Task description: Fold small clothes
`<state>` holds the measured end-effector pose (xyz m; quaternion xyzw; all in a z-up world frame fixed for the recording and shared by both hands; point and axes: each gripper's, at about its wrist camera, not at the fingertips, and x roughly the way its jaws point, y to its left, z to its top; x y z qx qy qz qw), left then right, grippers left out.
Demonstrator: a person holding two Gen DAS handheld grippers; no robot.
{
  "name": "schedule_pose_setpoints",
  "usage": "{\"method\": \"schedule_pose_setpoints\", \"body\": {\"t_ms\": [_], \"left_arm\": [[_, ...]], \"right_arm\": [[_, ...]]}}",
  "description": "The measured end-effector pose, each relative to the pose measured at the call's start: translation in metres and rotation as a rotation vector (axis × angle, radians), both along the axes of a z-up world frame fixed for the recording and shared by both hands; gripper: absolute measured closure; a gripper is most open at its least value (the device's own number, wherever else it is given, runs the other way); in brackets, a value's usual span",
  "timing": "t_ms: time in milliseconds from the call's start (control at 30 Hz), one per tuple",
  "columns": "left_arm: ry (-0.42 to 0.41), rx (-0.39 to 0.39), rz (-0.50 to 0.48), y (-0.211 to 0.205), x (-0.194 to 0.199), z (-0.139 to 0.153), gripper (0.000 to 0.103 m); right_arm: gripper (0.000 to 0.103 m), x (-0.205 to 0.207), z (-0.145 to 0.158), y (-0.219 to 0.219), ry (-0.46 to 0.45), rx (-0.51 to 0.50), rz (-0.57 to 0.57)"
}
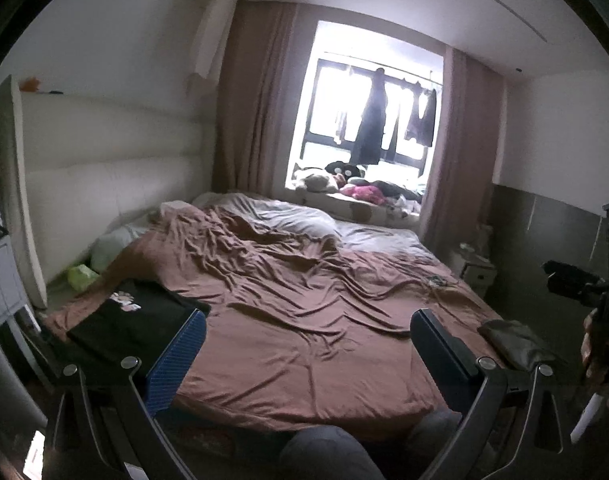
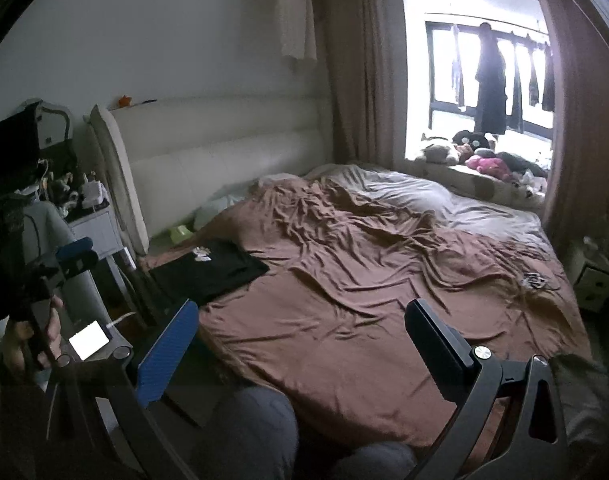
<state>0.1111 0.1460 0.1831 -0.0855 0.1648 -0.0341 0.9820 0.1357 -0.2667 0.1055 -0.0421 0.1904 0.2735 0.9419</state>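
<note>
a bedroom seen from two handheld grippers held above the near edge of a bed (image 1: 304,340). the bed is covered by a rumpled brown sheet (image 2: 344,300), with a grey quilt (image 1: 288,216) bunched toward the far side under a bright window (image 1: 368,100)

the left gripper (image 1: 308,344) has its two fingers spread wide apart, one blue and one black, with nothing between them. the right gripper (image 2: 300,340) is likewise spread wide and holds nothing. both hang over the brown sheet without touching it

a folded black t-shirt (image 2: 208,270) with a small pale print lies flat on the left corner of the bed, near the white padded headboard (image 2: 224,152). in the left view a second, dark olive garment (image 1: 516,344) lies on the bed's right near corner, just beside the black finger

soft toys (image 2: 480,156) sit on the window sill, and dark clothes (image 1: 372,120) hang in the window. a cluttered bedside table (image 2: 92,216) stands left of the headboard. the person's knees in grey trousers (image 2: 256,432) show at the bottom edge
</note>
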Motion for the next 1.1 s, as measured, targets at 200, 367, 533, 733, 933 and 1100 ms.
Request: {"method": "schedule_pose_setpoints", "body": {"t_ms": [200,367,533,733,933,1100], "left_arm": [[-0.009,-0.014,-0.016,-0.018,-0.016,-0.013,0.000],[-0.038,-0.018,-0.022,-0.030,-0.036,-0.026,0.000],[-0.053,0.007,-0.012,-0.043,-0.052,-0.042,0.000],[-0.062,-0.009,-0.014,-0.053,-0.061,-0.059,0.000],[-0.052,-0.017,-0.024,-0.069,-0.059,-0.087,0.000],[-0.034,0.040,-0.024,-0.090,-0.054,-0.106,0.000]], "right_arm": [[0.000,-0.033,-0.014,-0.030,-0.032,-0.003,-0.038],[0.000,-0.048,-0.033,-0.041,-0.040,-0.041,-0.146],[0.000,-0.059,-0.052,-0.040,-0.044,-0.013,-0.176],[0.000,-0.064,-0.080,-0.043,-0.024,0.053,-0.215],[0.000,-0.072,-0.103,-0.042,-0.043,0.073,-0.280],[0.000,-0.069,-0.124,-0.030,-0.031,0.060,-0.316]]}}
